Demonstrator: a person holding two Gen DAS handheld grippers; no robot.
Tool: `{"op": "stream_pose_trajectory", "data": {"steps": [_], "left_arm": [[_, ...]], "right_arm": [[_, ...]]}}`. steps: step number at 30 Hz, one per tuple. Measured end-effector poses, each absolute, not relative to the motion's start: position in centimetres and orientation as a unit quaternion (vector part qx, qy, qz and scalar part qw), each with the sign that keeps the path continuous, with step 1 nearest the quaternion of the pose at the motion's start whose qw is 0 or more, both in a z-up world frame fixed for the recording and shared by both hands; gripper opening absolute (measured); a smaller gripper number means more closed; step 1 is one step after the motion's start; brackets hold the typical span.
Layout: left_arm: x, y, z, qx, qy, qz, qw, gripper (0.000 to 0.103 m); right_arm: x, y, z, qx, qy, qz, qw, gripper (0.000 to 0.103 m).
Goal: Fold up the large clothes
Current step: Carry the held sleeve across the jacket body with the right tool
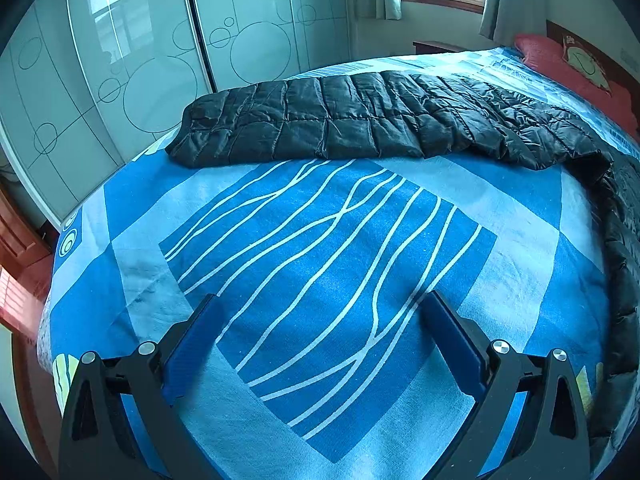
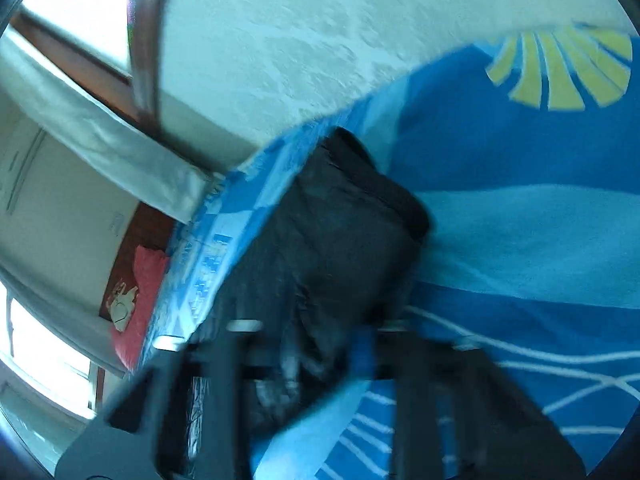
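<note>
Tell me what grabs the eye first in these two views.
A long black quilted jacket stretches across the far side of a bed covered by a vivid blue sheet with white wavy lines. Nearer, the left gripper hangs over the bare sheet, jaws wide. In the blurred right view, the right gripper is shut on dark jacket fabric.

right tool [image 2: 320, 344] motion-blurred, jacket [image 2: 340, 240] smeared

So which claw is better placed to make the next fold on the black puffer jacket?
Probably the right claw: it is shut on the black puffer jacket. The left claw is open over bare bedsheet, apart from the jacket.
</note>
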State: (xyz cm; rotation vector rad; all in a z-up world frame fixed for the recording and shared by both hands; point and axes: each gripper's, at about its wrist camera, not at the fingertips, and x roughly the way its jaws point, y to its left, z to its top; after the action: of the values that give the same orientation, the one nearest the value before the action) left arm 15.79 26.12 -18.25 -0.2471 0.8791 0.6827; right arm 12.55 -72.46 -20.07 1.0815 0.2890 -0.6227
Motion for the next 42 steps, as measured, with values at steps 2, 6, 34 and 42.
{"op": "stream_pose_trajectory", "data": {"steps": [2, 6, 34, 42], "left_arm": [[15.9, 26.2, -18.3, -0.118, 0.415, 0.323, 0.842, 0.099], [15.8, 26.1, -18.4, -0.116, 0.413, 0.325, 0.843, 0.099], [15.2, 26.1, -18.7, -0.121, 0.392, 0.323, 0.853, 0.099], [15.1, 26.1, -18.7, -0.121, 0.389, 0.324, 0.854, 0.099]], "right_arm": [[12.9, -71.5, -18.7, 0.487, 0.129, -0.296, 0.811, 0.007], [15.1, -66.6, -13.9, 0.416, 0.121, -0.265, 0.861, 0.006], [37.9, -10.6, -10.0, 0.107, 0.324, 0.131, 0.931, 0.006], [40.6, -4.1, -15.0, 0.069, 0.411, 0.163, 0.894, 0.011]]}}
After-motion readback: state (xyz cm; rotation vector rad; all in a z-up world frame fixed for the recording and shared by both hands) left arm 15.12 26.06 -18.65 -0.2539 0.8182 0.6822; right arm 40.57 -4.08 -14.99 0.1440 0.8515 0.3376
